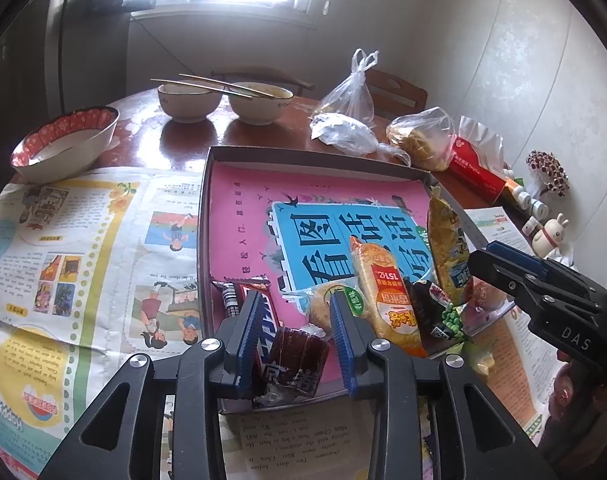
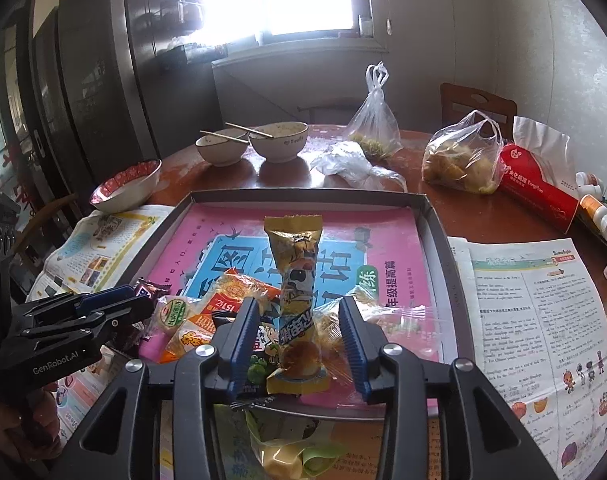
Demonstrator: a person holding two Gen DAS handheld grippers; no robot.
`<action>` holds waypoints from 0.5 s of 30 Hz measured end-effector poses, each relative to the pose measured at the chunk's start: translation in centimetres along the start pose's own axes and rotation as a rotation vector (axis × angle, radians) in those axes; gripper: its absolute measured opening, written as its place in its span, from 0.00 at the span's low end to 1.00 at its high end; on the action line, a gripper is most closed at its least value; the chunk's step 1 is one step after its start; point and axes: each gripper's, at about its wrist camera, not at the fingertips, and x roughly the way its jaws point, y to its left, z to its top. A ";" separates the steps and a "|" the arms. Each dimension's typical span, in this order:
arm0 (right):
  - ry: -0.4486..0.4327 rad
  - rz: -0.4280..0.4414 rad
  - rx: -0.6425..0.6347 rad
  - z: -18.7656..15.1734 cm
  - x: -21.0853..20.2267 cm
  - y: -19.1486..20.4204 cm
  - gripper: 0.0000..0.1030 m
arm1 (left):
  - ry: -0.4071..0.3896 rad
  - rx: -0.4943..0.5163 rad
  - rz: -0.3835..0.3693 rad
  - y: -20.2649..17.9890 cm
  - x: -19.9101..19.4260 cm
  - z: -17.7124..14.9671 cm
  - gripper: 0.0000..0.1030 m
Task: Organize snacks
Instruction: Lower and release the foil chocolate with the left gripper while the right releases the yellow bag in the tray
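Nearest the left wrist camera, the left gripper stands with its jaws apart around a dark red wrapped sweet, touching nothing firmly that can be seen. Beside it lies a Snickers bar. Both rest in a shallow grey tray lined with a pink book printed in large Chinese characters.

The right gripper is likewise spread, straddling a long gold snack packet with a cartoon face. An orange packet marked "1512" and a black pea-snack bag lie alongside.

"GenRobot.AI" is printed on the left gripper's body in the right view, "DAS" on the right gripper's in the left. Two bowls carry chopsticks.
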 end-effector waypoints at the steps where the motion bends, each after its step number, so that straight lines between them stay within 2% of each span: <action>1: -0.003 0.000 0.001 0.0 -0.1 0.0 0.43 | -0.001 0.000 0.000 0.0 -0.1 0.0 0.36; 15: -0.040 -0.005 0.009 0.0 -1.8 -0.1 0.54 | -0.039 -0.014 -0.002 0.3 -2.0 0.4 0.48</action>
